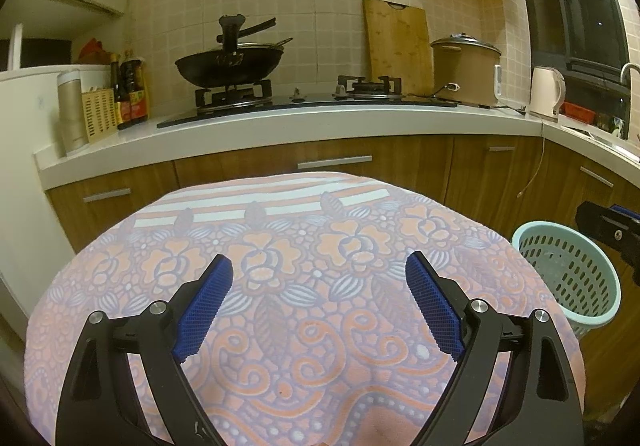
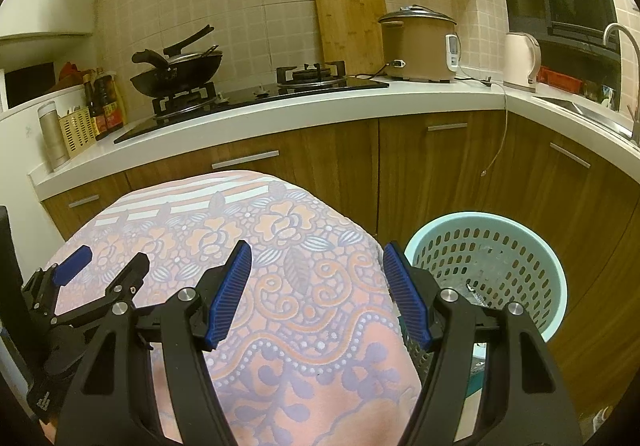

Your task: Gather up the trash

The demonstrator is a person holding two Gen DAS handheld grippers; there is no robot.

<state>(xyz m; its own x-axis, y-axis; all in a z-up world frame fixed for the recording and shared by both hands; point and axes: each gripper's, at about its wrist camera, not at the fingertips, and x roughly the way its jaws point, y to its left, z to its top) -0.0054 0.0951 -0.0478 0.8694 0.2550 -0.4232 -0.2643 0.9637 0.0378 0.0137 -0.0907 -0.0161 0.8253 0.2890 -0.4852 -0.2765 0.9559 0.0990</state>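
Both grippers hang spread and empty over the floral cloth: the left gripper above its middle, the right gripper at its right edge. No trash shows on the cloth. The teal basket stands on the floor just right of that edge, nearer the right gripper, with something greyish inside. Open floor lies between the basket and the wooden cabinets.

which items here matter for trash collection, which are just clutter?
Job:
- basket, some scraps inside
- left gripper, open, empty
- right gripper, open, empty
- patterned tablecloth, no trash visible on it

Background:
- wok
- cutting board
- rice cooker
- kettle
- sauce bottles
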